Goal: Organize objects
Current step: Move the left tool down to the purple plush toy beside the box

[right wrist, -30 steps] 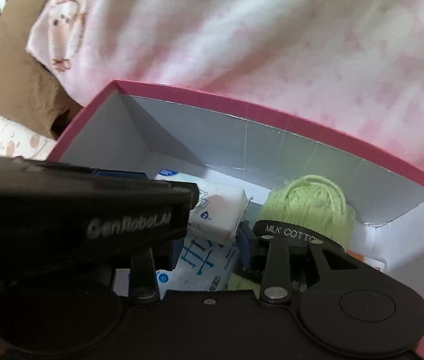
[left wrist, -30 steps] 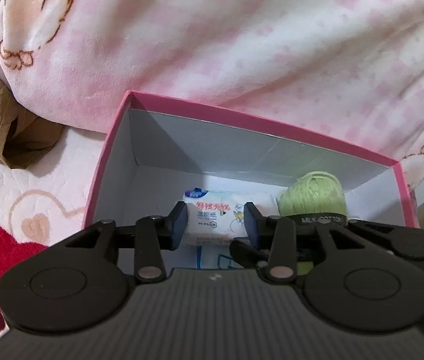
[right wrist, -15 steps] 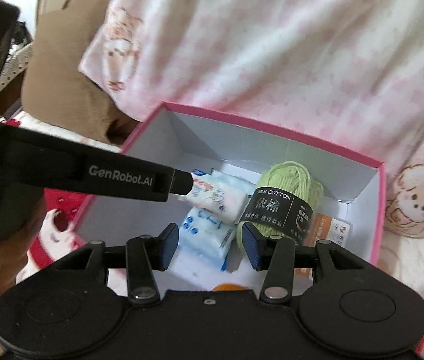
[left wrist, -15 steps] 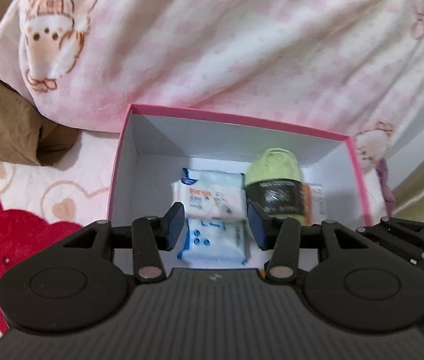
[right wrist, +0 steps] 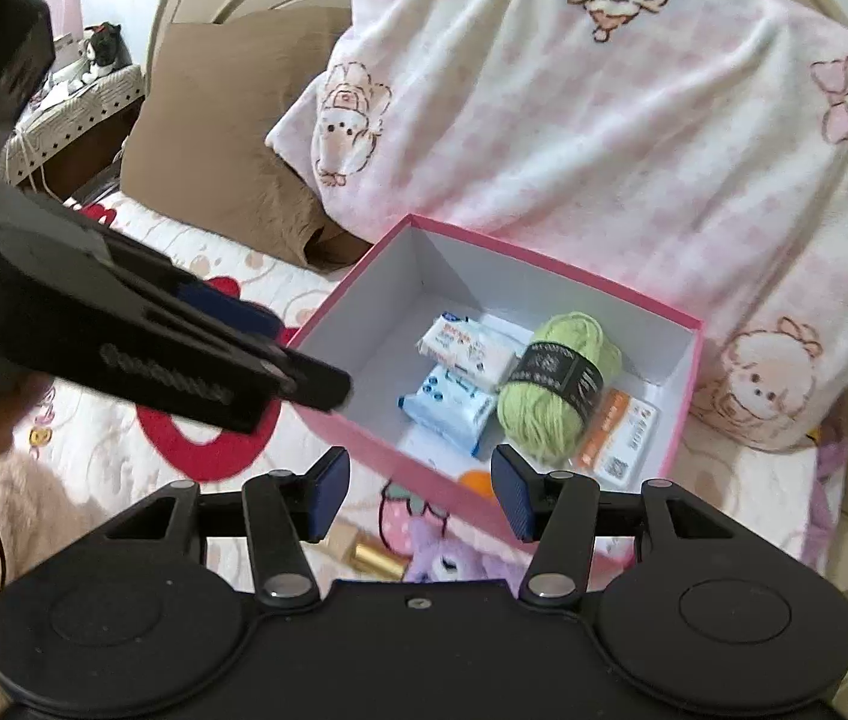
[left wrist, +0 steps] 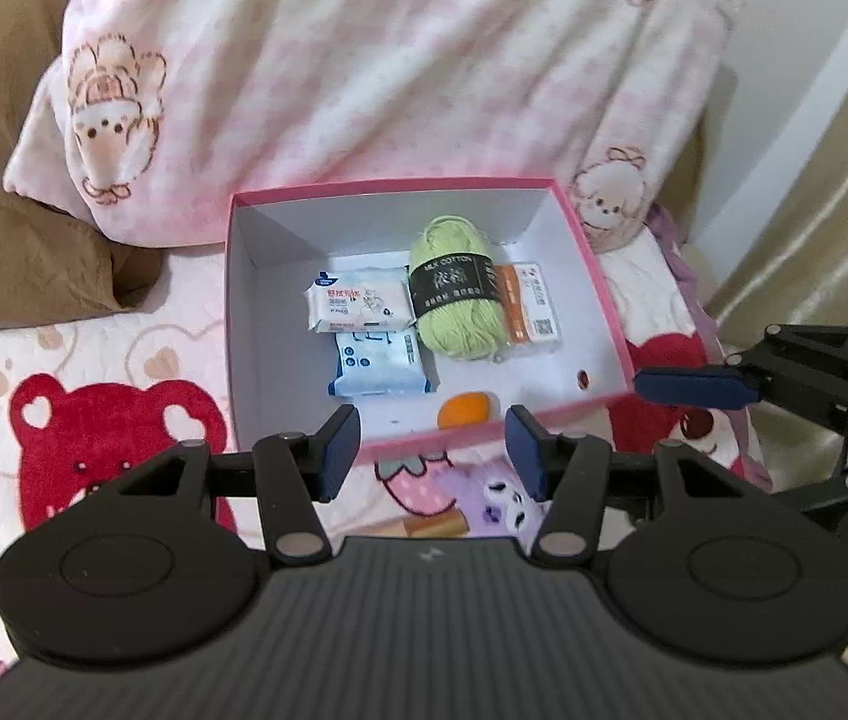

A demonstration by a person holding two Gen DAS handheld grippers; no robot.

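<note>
— Both grippers are hovering over the bed now. The left gripper (left wrist: pixel 431 450) is showing its jaws spread, having just been opening, with nothing between them.

— Same with the right gripper (right wrist: pixel 417 495): jaws apart, just been opening, gripping nothing.

— The pink box (left wrist: pixel 595 276) is sitting on the cartoon bedspread (left wrist: pixel 117 372), against the pink blanket (left wrist: pixel 399 72).

— Inside it, 2 tissue packs (left wrist: pixel 359 303) are lying beside the green yarn (left wrist: pixel 457 306), which is leaning on an orange-white packet (left wrist: pixel 532 315). A small orange thing (left wrist: pixel 464 411) is resting near the front wall.
</note>
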